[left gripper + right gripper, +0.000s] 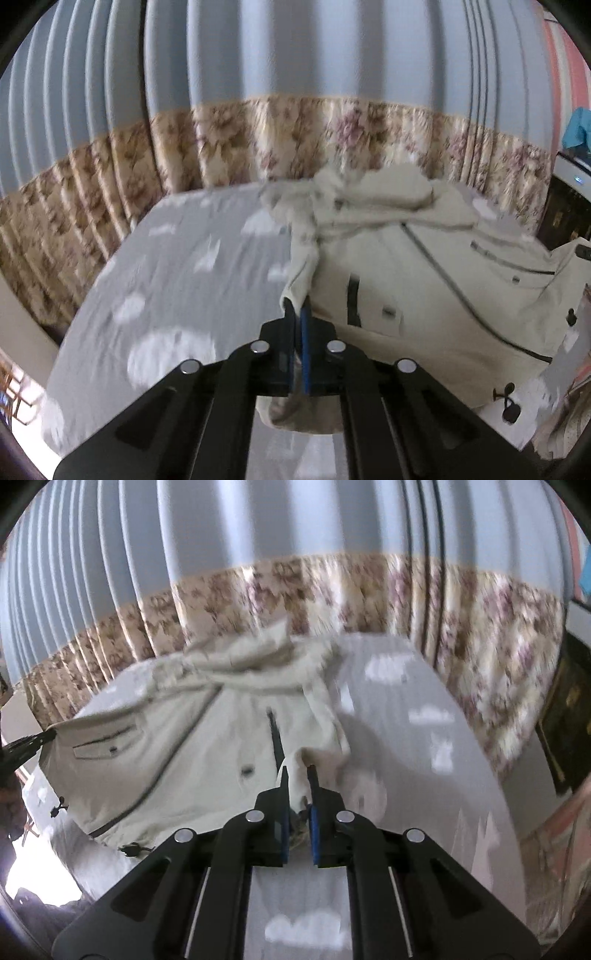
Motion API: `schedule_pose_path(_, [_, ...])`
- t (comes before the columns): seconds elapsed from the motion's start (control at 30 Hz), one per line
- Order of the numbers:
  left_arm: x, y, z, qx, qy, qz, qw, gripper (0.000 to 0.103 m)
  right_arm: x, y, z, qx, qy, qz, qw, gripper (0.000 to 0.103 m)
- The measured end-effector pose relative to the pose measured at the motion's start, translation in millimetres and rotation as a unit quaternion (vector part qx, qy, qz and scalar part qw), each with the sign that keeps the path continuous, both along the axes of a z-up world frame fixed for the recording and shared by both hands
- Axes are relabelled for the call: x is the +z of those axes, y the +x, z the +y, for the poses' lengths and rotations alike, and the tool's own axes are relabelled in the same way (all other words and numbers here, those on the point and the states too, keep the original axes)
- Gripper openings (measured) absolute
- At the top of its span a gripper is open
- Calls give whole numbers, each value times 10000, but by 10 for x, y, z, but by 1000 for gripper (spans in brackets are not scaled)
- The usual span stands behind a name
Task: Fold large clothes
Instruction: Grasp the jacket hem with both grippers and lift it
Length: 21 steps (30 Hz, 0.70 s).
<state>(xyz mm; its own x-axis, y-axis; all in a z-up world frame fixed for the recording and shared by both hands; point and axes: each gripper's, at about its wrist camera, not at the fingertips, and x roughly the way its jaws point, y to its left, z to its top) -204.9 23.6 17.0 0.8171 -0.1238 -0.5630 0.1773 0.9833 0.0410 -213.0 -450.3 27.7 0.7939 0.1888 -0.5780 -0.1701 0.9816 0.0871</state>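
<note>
A large cream jacket [424,280] with dark zips and pockets lies spread on a grey bed sheet with white cloud prints [177,258]. My left gripper [300,308] is shut on the jacket's left sleeve end, which hangs lifted above the sheet. In the right wrist view the jacket [177,753] lies to the left, and my right gripper [298,771] is shut on its right sleeve end, held up over the sheet [417,746]. The other gripper's tip [33,740] shows at the far left edge of that view.
A curtain, grey above and floral below [258,140], hangs behind the bed. A dark cabinet [569,218] stands at the right, with a blue item [578,127] above it. The bed's left edge drops off near a pale wall [14,325].
</note>
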Motion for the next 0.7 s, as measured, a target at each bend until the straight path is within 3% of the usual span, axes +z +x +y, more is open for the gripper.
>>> schedule_pose_path(0.2, [504,870,-150,-209,161,-501,9984,2,442,852,44,182,-280,-319,9989,8])
schedule_pose_path(0.37, [620,2112,-262,-230,131,-94,9996,2,663,1940,-111,60,-130,-252,9996,8])
schedule_pose_path(0.47, [505,2834,-347,-3,426,181,9989,2,661,2680,-214,-124,45,-41,9999,9])
schedule_pose_path(0.57, [285,3440,-335,337,465,552,9968,3,521,3425,-240,-324,121,243,9991,9])
schedule_pose_path(0.7, [-195,4143,-329,574,329,1410,9878,7,58,4329,-204,-792,165,861,9930,16])
